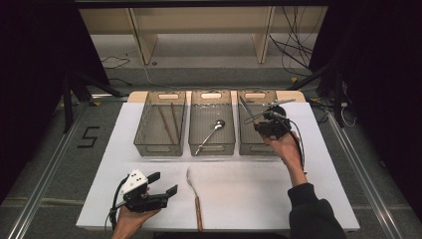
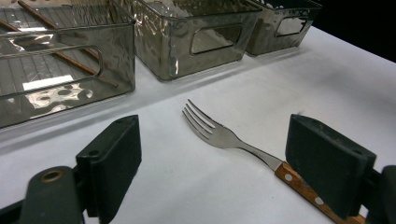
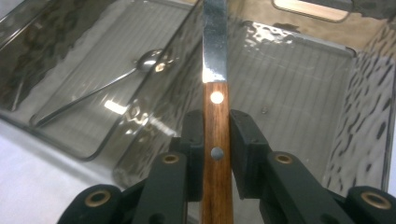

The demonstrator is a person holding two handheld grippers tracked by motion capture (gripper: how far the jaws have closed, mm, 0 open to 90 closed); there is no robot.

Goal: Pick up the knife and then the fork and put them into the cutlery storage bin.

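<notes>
My right gripper [image 1: 263, 125] hangs over the right-hand bin [image 1: 249, 144] and is shut on a knife [image 3: 215, 98] with a wooden handle; the steel blade [image 1: 245, 107] points away toward the bin's far end. In the right gripper view the jaws clamp the riveted handle from both sides. A wooden-handled fork [image 1: 194, 196] lies on the white table near the front, tines pointing away. My left gripper [image 1: 164, 184] rests low just left of the fork, jaws wide open. In the left gripper view the fork [image 2: 224, 137] lies between the open jaws, its handle behind the right one.
Three smoky clear bins stand in a row: the left bin [image 1: 160, 144] holds two brown chopsticks [image 1: 169, 122], the middle bin [image 1: 211, 144] holds a spoon [image 1: 211, 133]. The white table surface [image 1: 249, 194] spreads in front of them. Cables and wooden shelving lie beyond the table.
</notes>
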